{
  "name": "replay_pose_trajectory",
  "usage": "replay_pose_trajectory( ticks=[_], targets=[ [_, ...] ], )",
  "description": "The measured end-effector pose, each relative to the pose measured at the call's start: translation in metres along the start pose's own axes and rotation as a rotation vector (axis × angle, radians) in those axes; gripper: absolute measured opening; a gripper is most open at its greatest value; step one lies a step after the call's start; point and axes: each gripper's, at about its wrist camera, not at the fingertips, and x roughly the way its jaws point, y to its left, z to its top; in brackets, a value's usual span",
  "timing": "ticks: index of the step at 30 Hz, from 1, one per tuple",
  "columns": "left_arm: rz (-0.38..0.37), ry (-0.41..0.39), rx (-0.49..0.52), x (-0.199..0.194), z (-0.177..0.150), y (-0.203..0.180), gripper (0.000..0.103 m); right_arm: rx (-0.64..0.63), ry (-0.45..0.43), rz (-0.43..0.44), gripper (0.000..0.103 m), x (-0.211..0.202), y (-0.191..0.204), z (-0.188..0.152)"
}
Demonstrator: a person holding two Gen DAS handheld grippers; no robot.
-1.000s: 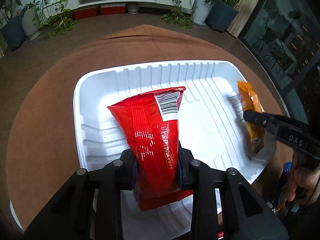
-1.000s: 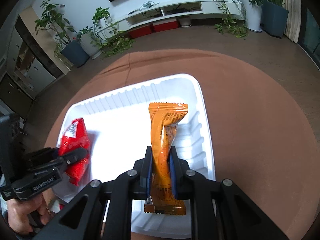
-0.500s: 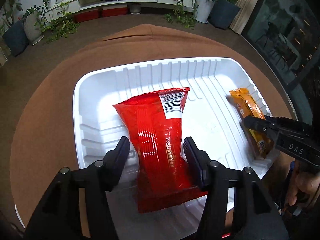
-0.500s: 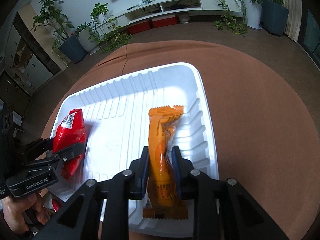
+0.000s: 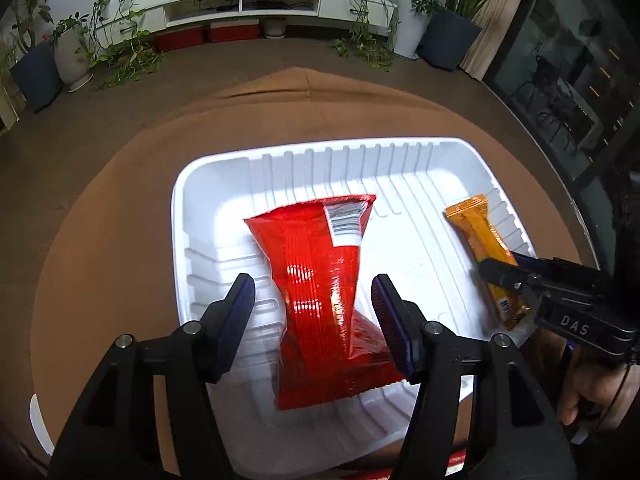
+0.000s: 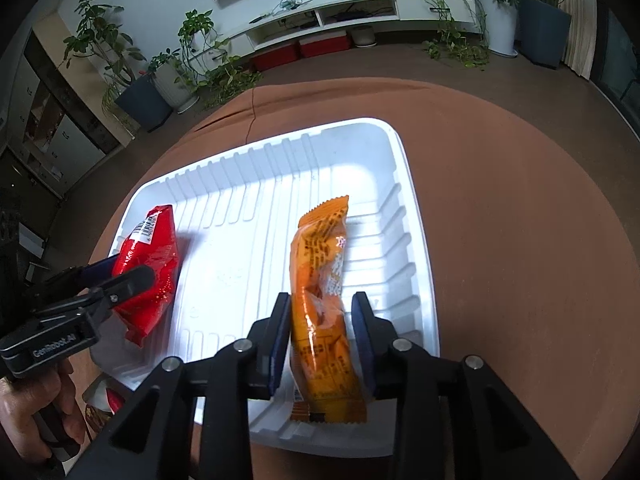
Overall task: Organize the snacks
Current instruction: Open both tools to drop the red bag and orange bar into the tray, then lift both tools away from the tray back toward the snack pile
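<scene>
lying flat in the middle of a white tray, a red snack bag fills the centre of the left wrist view, its barcode end toward the top of the frame and its lower edge near the tray's bottom rim. the left gripper reaches in from the bottom of that frame with its jaws opening; the bag sits between the two fingers, but the blue pads stand clear of it on both sides, so nothing is being squeezed. at the right edge of the same view an orange snack bar lies along the tray's right wall. in the right wrist view that bar runs up the centre, close to the ribbed right wall of the tray. the right gripper straddles its lower half with jaws opening: the right pad is apart from the wrapper, while the left pad looks to be just at its edge, and i cannot tell whether it touches. the red bag appears at the left of this frame, partly behind the other tool's fingers. the tray rests on a brown tablecloth, and a hand shows in the lower left corner.
</scene>
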Motion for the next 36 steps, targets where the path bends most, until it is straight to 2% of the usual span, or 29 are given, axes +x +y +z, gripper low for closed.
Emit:
replay_pose_trajectory(
  ticks=[4,7,8,9,11,14,16,18,22,24,29,32,36],
  targets=[
    [-0.007,-0.043,0.005,-0.023,0.004,0.002,0.067,0.003,-0.038,0.006,0.055,-0.014,0.003,0.002],
    [-0.019,-0.083,0.01,-0.046,0.004,0.002,0.078,-0.014,-0.09,0.025,0.071,-0.035,0.011,0.004],
    [-0.031,-0.099,0.014,-0.057,0.005,0.001,0.084,-0.019,-0.11,0.036,0.076,-0.043,0.013,0.004],
    [-0.04,-0.109,0.02,-0.066,0.005,0.001,0.093,-0.019,-0.128,0.045,0.078,-0.051,0.015,0.003],
    [-0.051,-0.131,0.036,-0.084,0.002,-0.001,0.102,-0.003,-0.171,0.087,0.079,-0.072,0.017,0.001],
    [-0.063,-0.2,0.115,-0.12,-0.009,-0.007,0.103,0.039,-0.237,0.162,0.086,-0.105,0.014,-0.007],
    [-0.021,-0.29,0.188,-0.149,-0.025,-0.014,0.103,0.057,-0.279,0.214,0.089,-0.128,0.013,-0.017],
    [-0.016,-0.338,0.208,-0.172,-0.042,-0.015,0.103,0.065,-0.312,0.262,0.091,-0.148,0.011,-0.027],
    [-0.003,-0.305,0.136,-0.195,-0.075,-0.003,0.103,0.054,-0.365,0.321,0.093,-0.186,0.006,-0.065],
    [-0.029,-0.318,0.064,-0.207,-0.102,0.012,0.103,0.038,-0.369,0.352,0.093,-0.196,0.005,-0.086],
    [-0.07,-0.336,-0.033,-0.226,-0.16,0.036,0.103,-0.011,-0.348,0.404,0.093,-0.206,0.009,-0.159],
    [-0.109,-0.337,-0.044,-0.235,-0.195,0.04,0.103,-0.024,-0.326,0.408,0.093,-0.203,0.014,-0.195],
    [-0.103,-0.301,-0.004,-0.234,-0.236,0.038,0.103,-0.075,-0.312,0.398,0.093,-0.2,0.027,-0.234]
  ],
)
